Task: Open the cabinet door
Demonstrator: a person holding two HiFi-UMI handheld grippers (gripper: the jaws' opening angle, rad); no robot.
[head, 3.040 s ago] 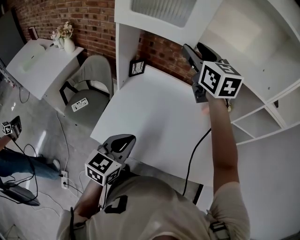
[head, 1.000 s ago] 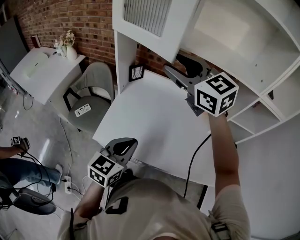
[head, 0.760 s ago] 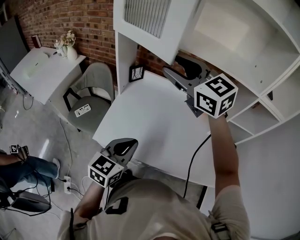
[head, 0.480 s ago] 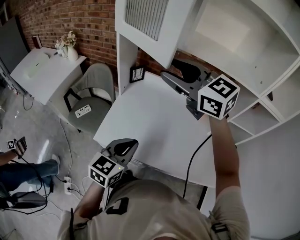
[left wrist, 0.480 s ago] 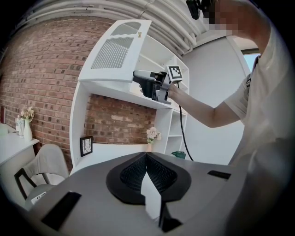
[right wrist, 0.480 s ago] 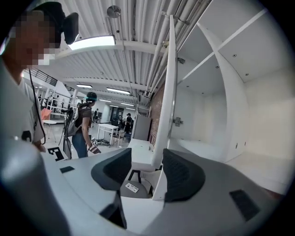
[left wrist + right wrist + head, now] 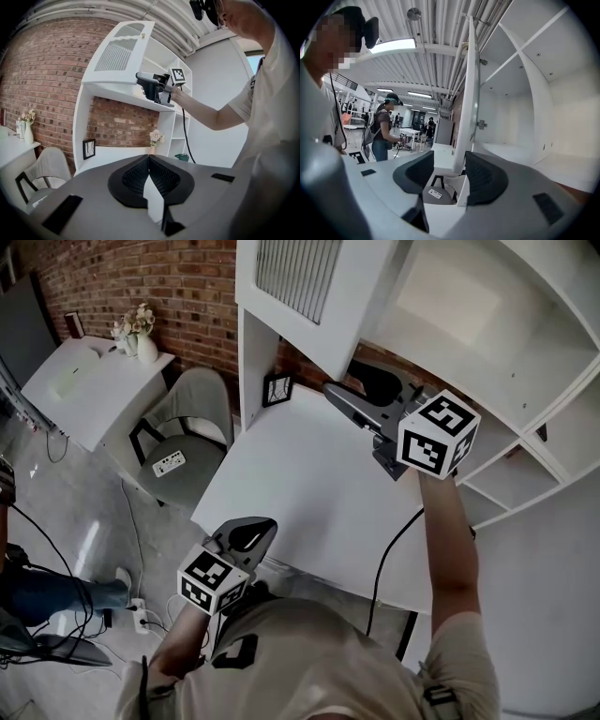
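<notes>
The white cabinet door point(image 7: 300, 287) with a slatted panel stands swung out from the upper cabinet, whose white inside point(image 7: 450, 306) shows. My right gripper point(image 7: 354, 392) is raised at the door's lower edge. In the right gripper view the door point(image 7: 468, 93) runs edge-on between the jaws of the right gripper point(image 7: 449, 171); they stand apart, wider than the door. My left gripper point(image 7: 246, 531) hangs low by the desk's near edge, its pads point(image 7: 140, 173) pressed together on nothing. The left gripper view shows the door point(image 7: 122, 51) and the right gripper point(image 7: 147, 86) from below.
A white desk point(image 7: 300, 484) lies under the cabinet, with a small picture frame point(image 7: 277, 388) at its back. Open shelves point(image 7: 506, 474) rise at the right. A grey chair point(image 7: 183, 418) and a side table with a vase point(image 7: 139, 329) stand at the left. A person point(image 7: 37, 592) is at the far left.
Over three seconds the door has swung out to the left and my right gripper has moved left with it. In the last half second almost nothing has shifted. The left gripper has stayed put.
</notes>
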